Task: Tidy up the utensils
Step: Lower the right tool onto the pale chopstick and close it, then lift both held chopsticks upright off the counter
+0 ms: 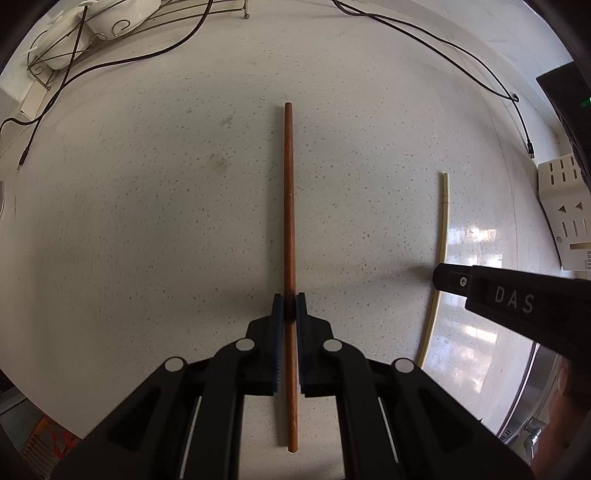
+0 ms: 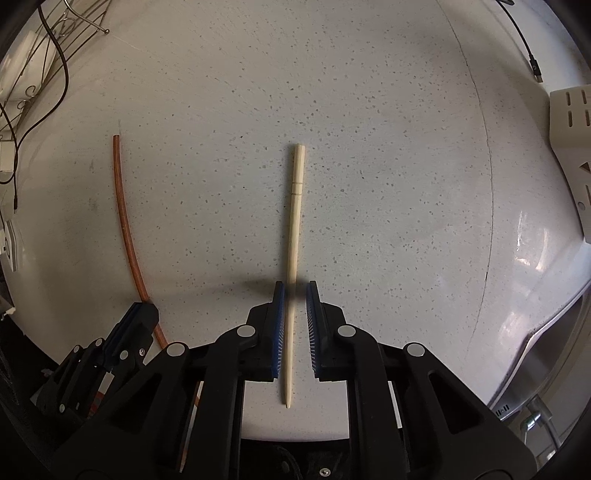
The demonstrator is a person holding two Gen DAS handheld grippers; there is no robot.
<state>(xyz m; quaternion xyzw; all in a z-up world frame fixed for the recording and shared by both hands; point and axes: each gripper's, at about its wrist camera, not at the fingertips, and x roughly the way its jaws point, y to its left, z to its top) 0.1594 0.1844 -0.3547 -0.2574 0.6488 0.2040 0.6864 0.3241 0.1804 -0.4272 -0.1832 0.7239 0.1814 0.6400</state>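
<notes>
1. Views first, from left to right. Only my left camera shows the wire rack (image 1: pixel 122 27) with white dishes at the far left, and a dark box (image 1: pixel 569 99) at the far right. Only my right camera shows the steel sink (image 2: pixel 546 354) at the lower right.
2. My left claw (image 1: pixel 290 306) is clamped on the brown chopstick (image 1: pixel 289 203), blue pads pressing both its sides. The stick lies straight ahead on the counter (image 1: pixel 147 221).
3. My right claw (image 2: pixel 294 291) straddles the pale chopstick (image 2: pixel 295 206), which lies flat to the right of the brown one. The jaws are nearly closed. One pad is against the stick, but a sliver of gap shows on the other side, so I am not gripping it.
4. The two sticks lie roughly parallel and well apart, with bare counter between and beyond them.
5. Thin dark cables (image 1: pixel 443 51) trail along the far edge. A white slotted holder (image 2: pixel 569 129) sits at the right, near the sink's rim.
6. The counter is pale speckled stone, glossy near the sink, where it reflects light.
</notes>
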